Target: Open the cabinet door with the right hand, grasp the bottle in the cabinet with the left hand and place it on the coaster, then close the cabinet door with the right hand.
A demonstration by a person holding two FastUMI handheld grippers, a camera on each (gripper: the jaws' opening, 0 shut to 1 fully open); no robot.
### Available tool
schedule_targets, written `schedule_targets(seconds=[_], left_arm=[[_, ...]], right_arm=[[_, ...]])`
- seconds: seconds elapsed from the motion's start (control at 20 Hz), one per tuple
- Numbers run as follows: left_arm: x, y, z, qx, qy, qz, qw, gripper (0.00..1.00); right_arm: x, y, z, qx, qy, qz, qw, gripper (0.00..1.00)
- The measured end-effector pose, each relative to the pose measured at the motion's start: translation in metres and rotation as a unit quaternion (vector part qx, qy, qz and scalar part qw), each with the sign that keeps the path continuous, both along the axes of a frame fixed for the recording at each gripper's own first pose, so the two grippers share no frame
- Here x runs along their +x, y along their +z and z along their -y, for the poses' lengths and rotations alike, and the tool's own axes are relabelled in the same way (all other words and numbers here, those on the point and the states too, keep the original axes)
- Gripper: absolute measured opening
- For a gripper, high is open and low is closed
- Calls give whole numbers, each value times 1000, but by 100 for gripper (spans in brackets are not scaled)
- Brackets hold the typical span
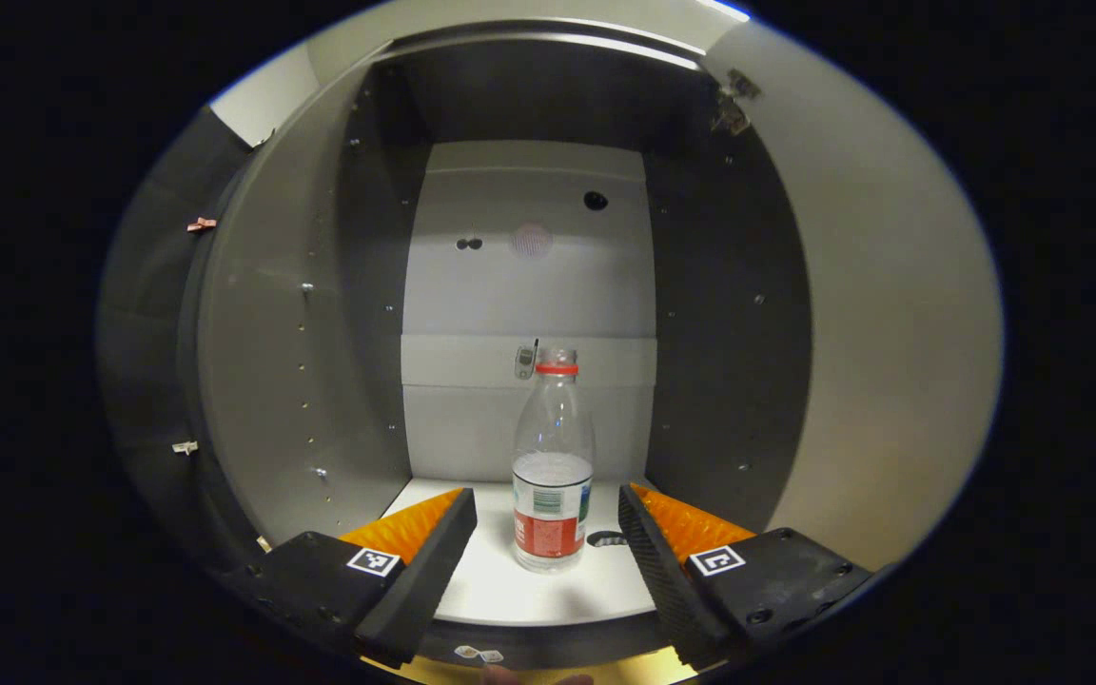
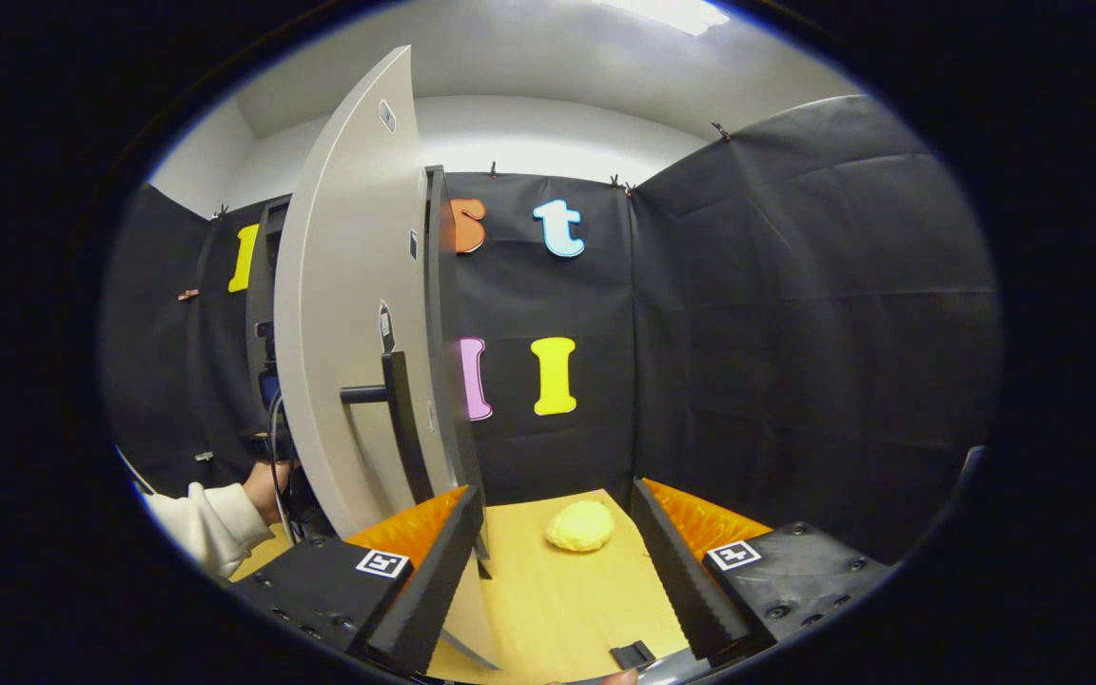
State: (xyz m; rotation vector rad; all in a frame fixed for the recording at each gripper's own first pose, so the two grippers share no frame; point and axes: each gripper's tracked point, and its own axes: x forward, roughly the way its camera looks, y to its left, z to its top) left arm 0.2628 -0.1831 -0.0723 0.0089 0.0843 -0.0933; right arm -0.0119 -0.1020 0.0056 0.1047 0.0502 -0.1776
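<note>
A clear plastic bottle (image 1: pixel 553 466) with a red cap ring and a red and green label stands upright on the white cabinet floor (image 1: pixel 491 580). My left gripper (image 1: pixel 548 533) is open just in front of the cabinet, its fingers either side of the bottle and short of it. In the right gripper view the grey cabinet door (image 2: pixel 348 314) is swung open, edge-on to the left, with its dark bar handle (image 2: pixel 396 409) facing me. My right gripper (image 2: pixel 557 542) is open with nothing in it, just right of the door edge.
Grey side walls (image 1: pixel 301 333) and the open door (image 1: pixel 890 333) flank the cabinet opening. A yellow lumpy object (image 2: pixel 581 525) lies on the wooden table (image 2: pixel 557 599) ahead of the right gripper. A person's hand and white sleeve (image 2: pixel 215 518) reach in behind the door. Black cloth walls surround.
</note>
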Motion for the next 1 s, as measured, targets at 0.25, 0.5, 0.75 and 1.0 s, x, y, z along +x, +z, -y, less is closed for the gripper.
schedule_targets(seconds=[0.25, 0.5, 0.75, 1.0], left_arm=[[52, -20, 6, 13, 8, 2, 1000, 95], [83, -25, 4, 2, 15, -5, 1000, 95], [81, -20, 3, 6, 15, -2, 1000, 76], [42, 6, -5, 11, 4, 20, 1000, 76]], right_arm=[[2, -12, 9, -18, -3, -10, 1000, 98], [6, -24, 24, -18, -23, -26, 999, 98], [6, -35, 15, -5, -10, -47, 999, 98], [3, -42, 13, -10, -4, -53, 999, 98]])
